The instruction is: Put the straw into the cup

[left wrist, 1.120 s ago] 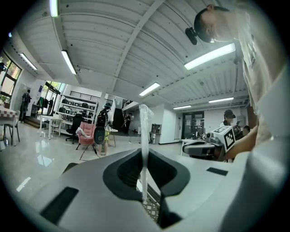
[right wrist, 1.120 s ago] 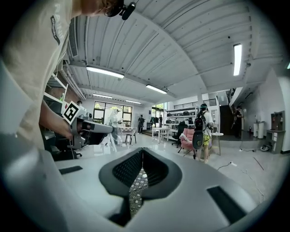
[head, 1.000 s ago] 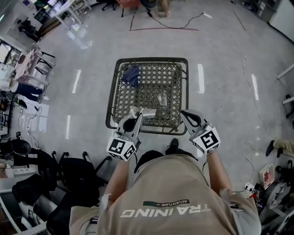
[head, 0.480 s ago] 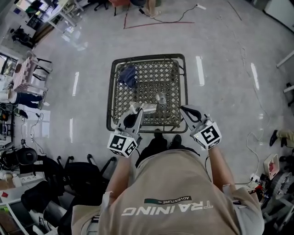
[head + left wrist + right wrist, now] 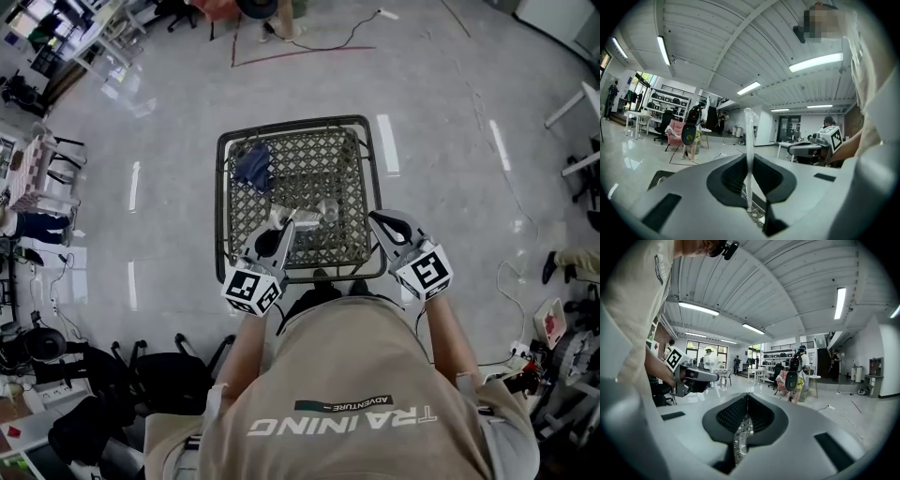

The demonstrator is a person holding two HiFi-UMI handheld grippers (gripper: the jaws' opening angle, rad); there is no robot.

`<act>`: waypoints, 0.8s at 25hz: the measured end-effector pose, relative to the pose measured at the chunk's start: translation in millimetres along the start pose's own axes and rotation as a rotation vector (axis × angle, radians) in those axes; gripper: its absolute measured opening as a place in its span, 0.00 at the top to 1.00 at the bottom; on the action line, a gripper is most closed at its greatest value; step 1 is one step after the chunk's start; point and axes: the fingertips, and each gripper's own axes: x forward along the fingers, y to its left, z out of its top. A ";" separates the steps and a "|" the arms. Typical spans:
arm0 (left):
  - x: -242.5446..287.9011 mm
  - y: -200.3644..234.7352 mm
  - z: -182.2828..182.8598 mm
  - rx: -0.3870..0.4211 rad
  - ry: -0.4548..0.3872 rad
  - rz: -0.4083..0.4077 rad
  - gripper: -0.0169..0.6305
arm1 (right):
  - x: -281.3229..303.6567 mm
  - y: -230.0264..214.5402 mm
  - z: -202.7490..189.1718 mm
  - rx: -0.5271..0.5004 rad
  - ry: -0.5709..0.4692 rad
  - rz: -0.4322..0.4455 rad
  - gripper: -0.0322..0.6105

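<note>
Your left gripper [image 5: 283, 234] pinches the straw [image 5: 749, 150]; your right gripper [image 5: 380, 223] is closed on nothing.
The cup [image 5: 329, 214] stands on the mesh table [image 5: 221, 206], at 2 o'clock from the straw, right gripper at its 3 o'clock.

one wire-mesh table [image 5: 221, 187]; one blue cloth [image 5: 251, 164]; one clear cup [image 5: 328, 214]; one straw [image 5: 748, 136]; two grippers: left gripper [image 5: 281, 231], right gripper [image 5: 382, 221]; two marker cubes [image 5: 251, 289] [image 5: 428, 272]; one person [image 5: 347, 394] in a beige shirt.

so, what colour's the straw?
Translucent white; the straw shows best in the left gripper view.
</note>
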 end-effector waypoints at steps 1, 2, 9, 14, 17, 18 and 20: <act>0.0 3.4 -2.5 -0.003 0.005 -0.011 0.91 | 2.9 -0.5 0.5 0.005 0.001 -0.016 0.92; 0.0 6.0 -4.8 -0.007 0.009 -0.023 0.91 | 4.8 -1.0 1.4 0.011 0.001 -0.032 0.92; 19.3 14.8 -19.2 -0.026 0.034 -0.118 0.91 | 4.5 -3.6 0.4 0.019 0.029 -0.114 0.92; 37.7 19.2 -32.3 -0.060 0.053 -0.124 0.91 | -1.9 -5.8 -12.2 0.025 0.076 -0.122 0.92; 47.6 22.8 -37.3 -0.058 0.061 -0.120 0.91 | -3.8 -11.4 -11.3 0.012 0.077 -0.129 0.92; 51.8 24.6 -38.9 -0.053 0.064 -0.120 0.91 | -3.8 -14.2 -10.4 0.010 0.072 -0.133 0.92; 60.1 29.4 -43.4 -0.052 0.076 -0.118 0.91 | -3.5 -18.7 -8.9 0.010 0.066 -0.140 0.92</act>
